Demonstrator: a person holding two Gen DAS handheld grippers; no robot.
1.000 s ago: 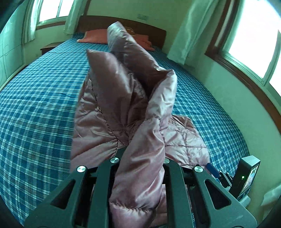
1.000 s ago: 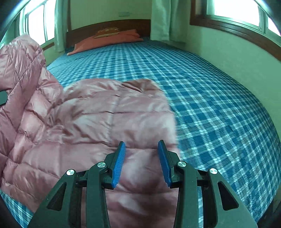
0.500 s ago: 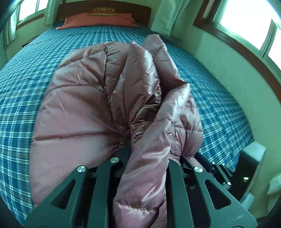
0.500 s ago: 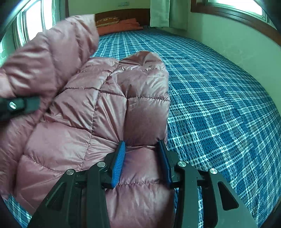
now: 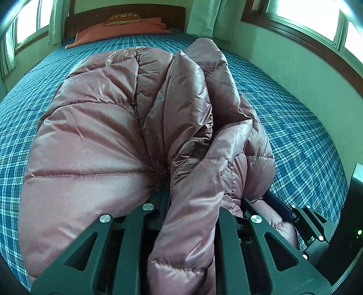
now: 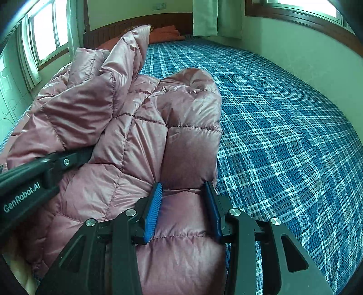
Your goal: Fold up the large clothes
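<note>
A pink quilted down jacket (image 5: pixel 95 145) lies bunched on the blue plaid bed (image 5: pixel 295 127). My left gripper (image 5: pixel 192 199) is shut on a thick fold of it, and the fabric hides the fingertips. In the right wrist view that gripper (image 6: pixel 68 158) comes in from the left, holding the raised fold over the flat part of the jacket (image 6: pixel 181 147). My right gripper (image 6: pixel 183 199) rests on the jacket's near right edge. Its blue pads (image 6: pixel 154 208) stand apart, with a puffed panel bulging between them and no pinch.
An orange pillow (image 5: pixel 127 29) and a wooden headboard (image 5: pixel 158 13) are at the far end of the bed. A green wall (image 6: pixel 306 52) with windows runs along the right side. Bare plaid sheet (image 6: pixel 283 136) stretches right of the jacket.
My left gripper has come down and across with the jacket fold, which now sits low over the flat part. My right gripper has sunk onto the jacket, its jaws unchanged.
</note>
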